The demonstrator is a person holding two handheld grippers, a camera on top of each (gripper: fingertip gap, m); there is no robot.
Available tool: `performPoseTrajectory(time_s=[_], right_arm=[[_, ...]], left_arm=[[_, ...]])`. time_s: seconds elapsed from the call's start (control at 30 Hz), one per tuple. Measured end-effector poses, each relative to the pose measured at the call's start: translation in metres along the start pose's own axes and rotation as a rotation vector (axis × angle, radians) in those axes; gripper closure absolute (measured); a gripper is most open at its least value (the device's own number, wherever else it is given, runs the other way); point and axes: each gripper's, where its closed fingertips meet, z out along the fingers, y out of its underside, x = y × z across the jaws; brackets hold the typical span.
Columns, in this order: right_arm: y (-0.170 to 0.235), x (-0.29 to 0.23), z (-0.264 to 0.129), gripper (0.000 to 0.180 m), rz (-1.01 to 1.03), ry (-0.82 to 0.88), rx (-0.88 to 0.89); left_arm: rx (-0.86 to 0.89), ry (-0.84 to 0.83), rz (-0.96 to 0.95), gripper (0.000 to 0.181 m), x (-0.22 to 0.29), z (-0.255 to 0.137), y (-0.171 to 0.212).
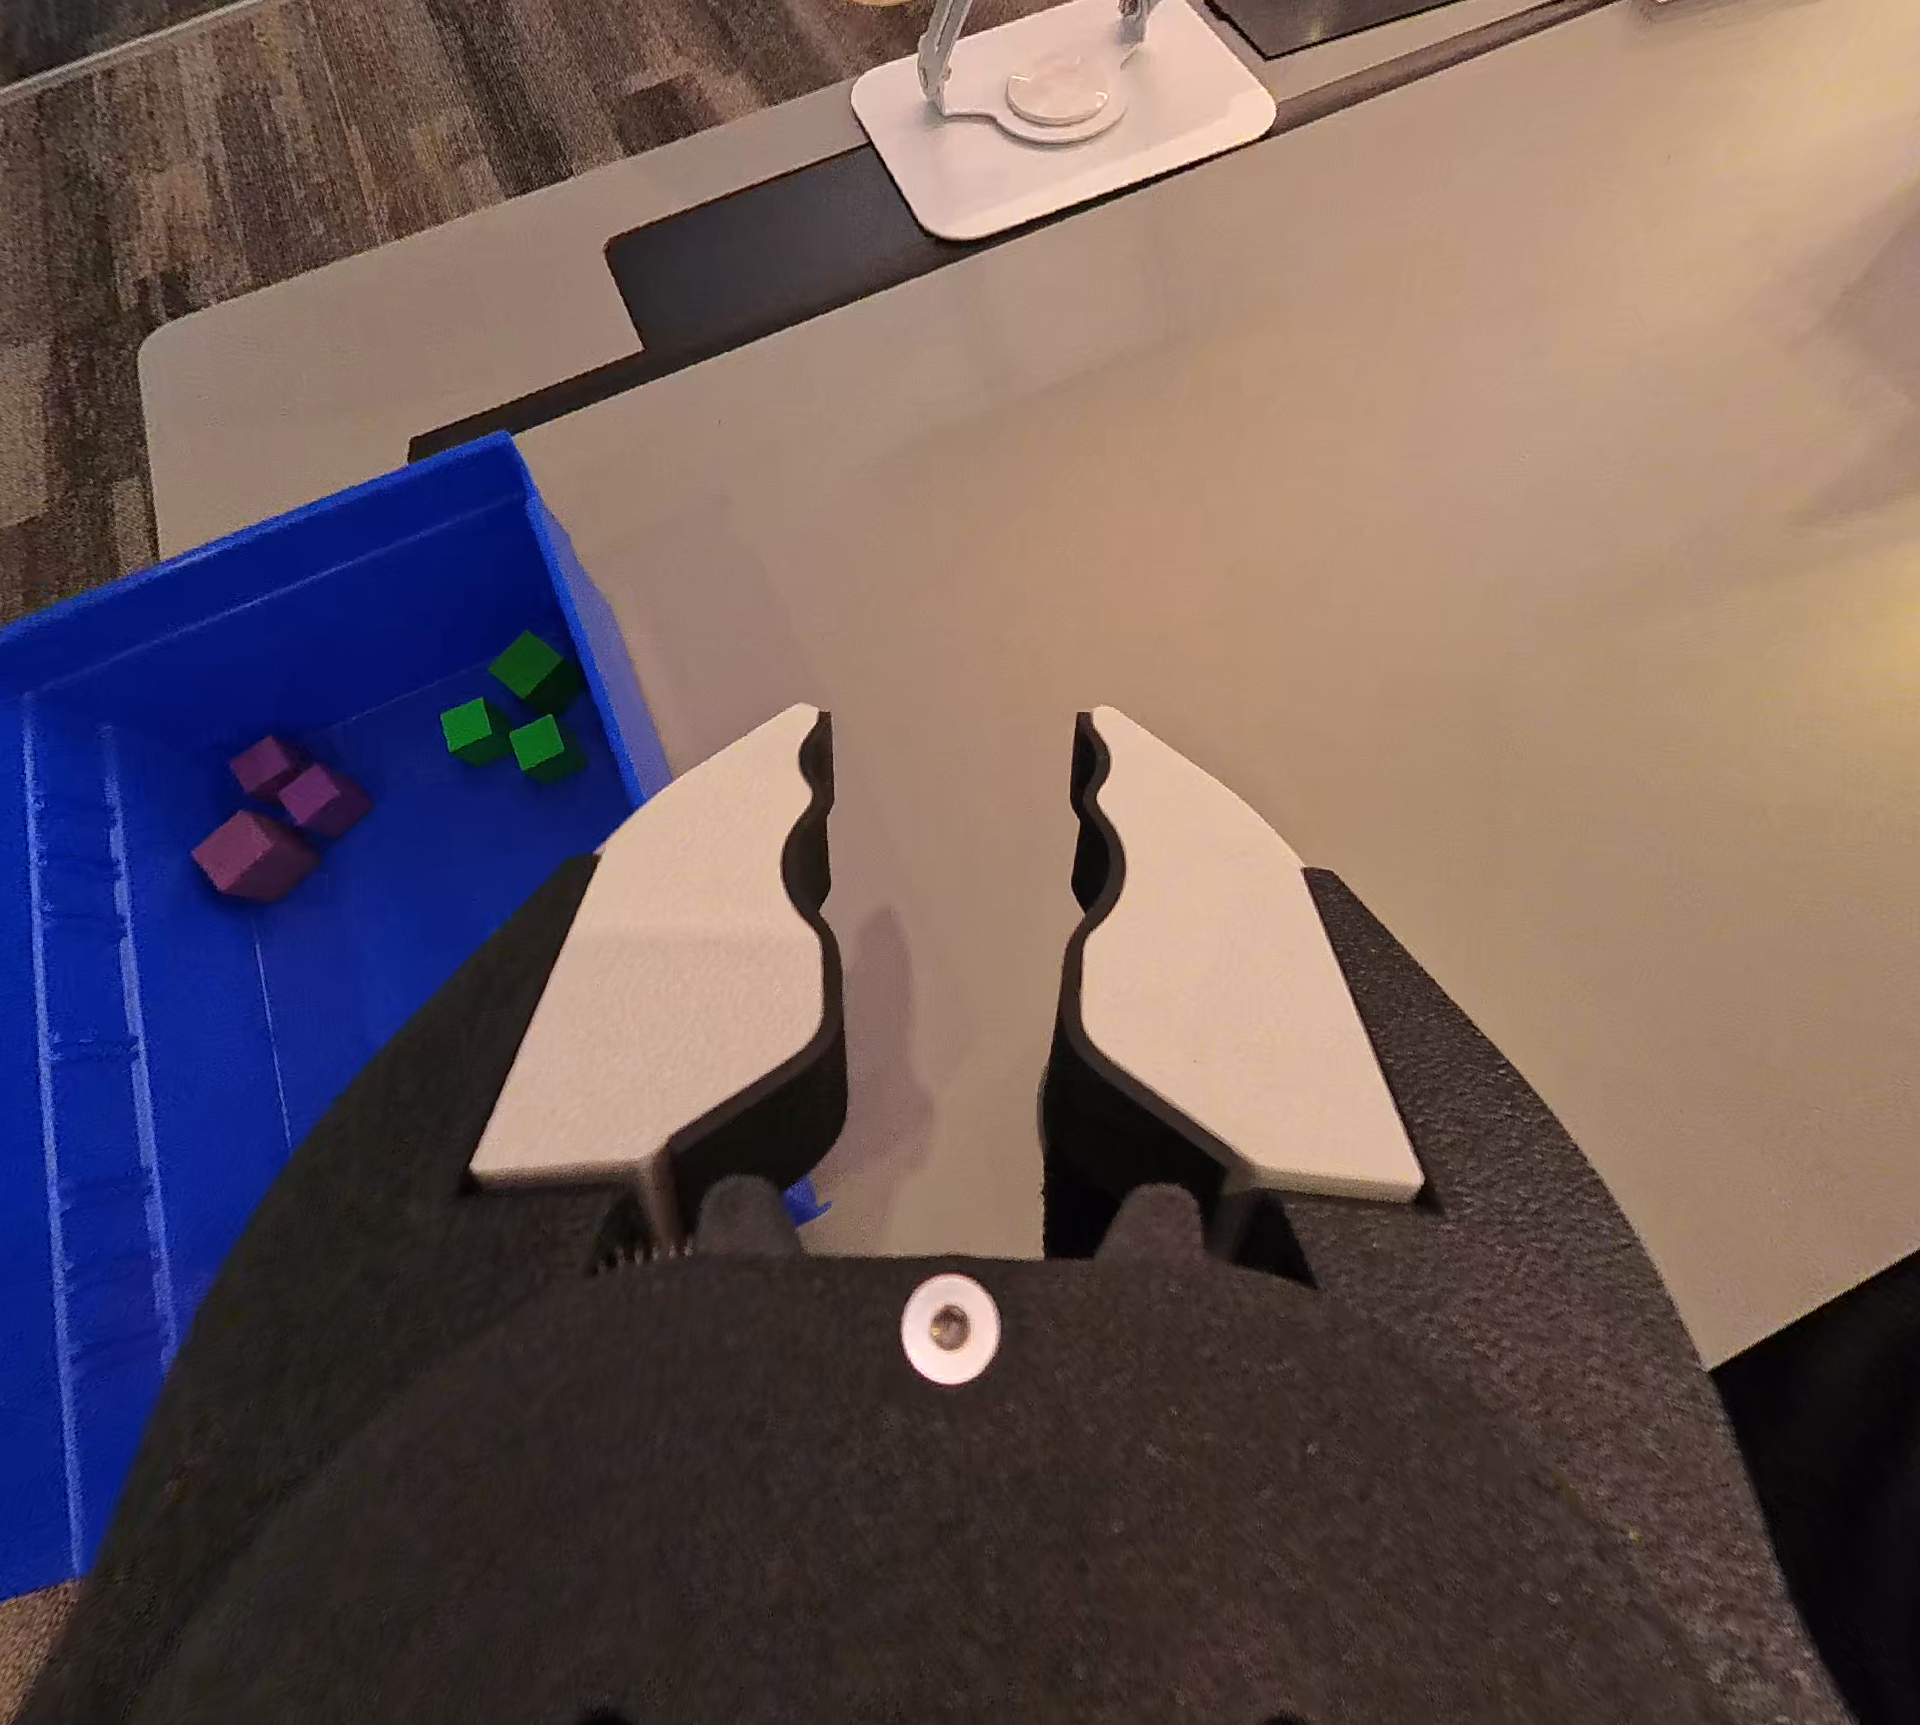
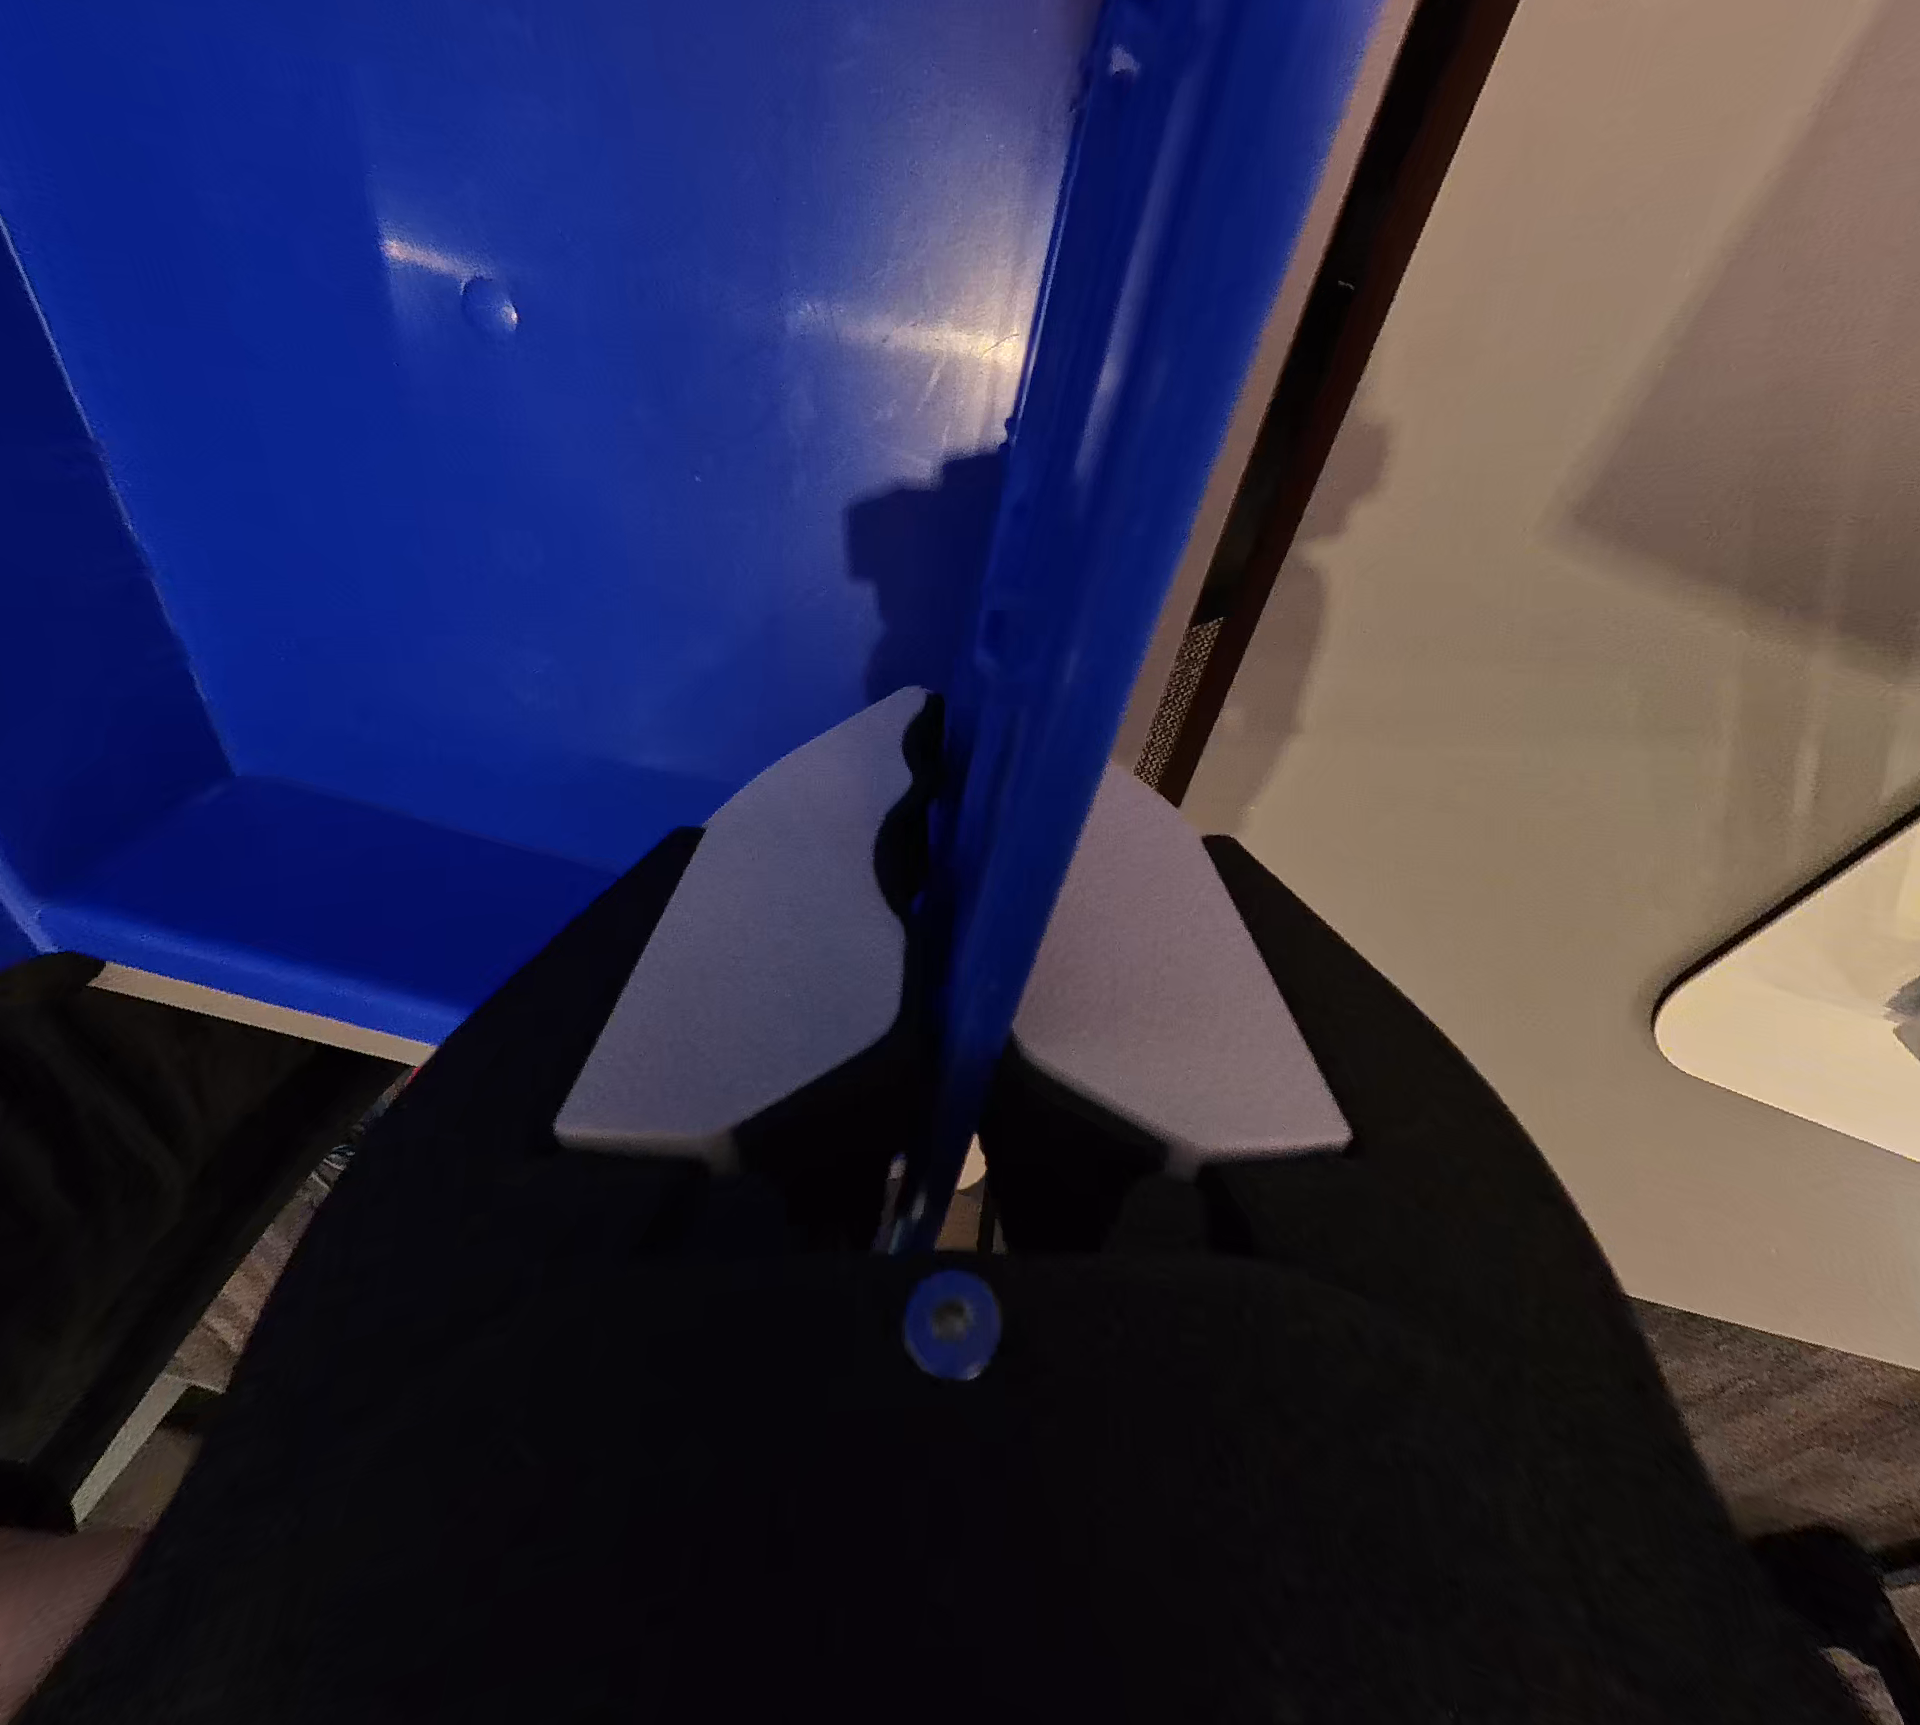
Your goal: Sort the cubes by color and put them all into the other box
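The right gripper (image 2: 951,906) is clamped on the side wall of an empty blue plastic box (image 2: 520,325), one finger inside and one outside, the wall's long axis running straight ahead along the fingers; this box's place on the desk cannot be told. The left gripper (image 1: 951,730) hovers over the bare grey desk (image 1: 1351,532) with its jaws moderately apart and nothing between them. Just to its left, at the desk's left edge, a second blue plastic box (image 1: 104,1052) holds three small purple cubes (image 1: 281,818) and three small green cubes (image 1: 520,709) in separate clusters, so the left gripper is the nearer to them.
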Motion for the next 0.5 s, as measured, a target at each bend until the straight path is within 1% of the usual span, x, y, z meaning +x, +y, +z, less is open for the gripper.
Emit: performPoseTrajectory(time_s=[0.33, 0.37, 0.5], right_arm=[[-0.004, 0.002, 0.001, 0.173, -0.003, 0.006, 0.047], [-0.004, 0.002, 0.001, 0.169, -0.012, 0.011, 0.046], [-0.005, 0.002, -0.003, 0.145, -0.034, 0.041, 0.061]], left_arm=[[0.023, 0.04, 0.015, 0.137, 0.016, 0.009, -0.008], [0.024, 0.043, 0.014, 0.137, 0.017, 0.01, -0.008], [0.041, 0.05, 0.015, 0.137, 0.018, 0.008, -0.012]])
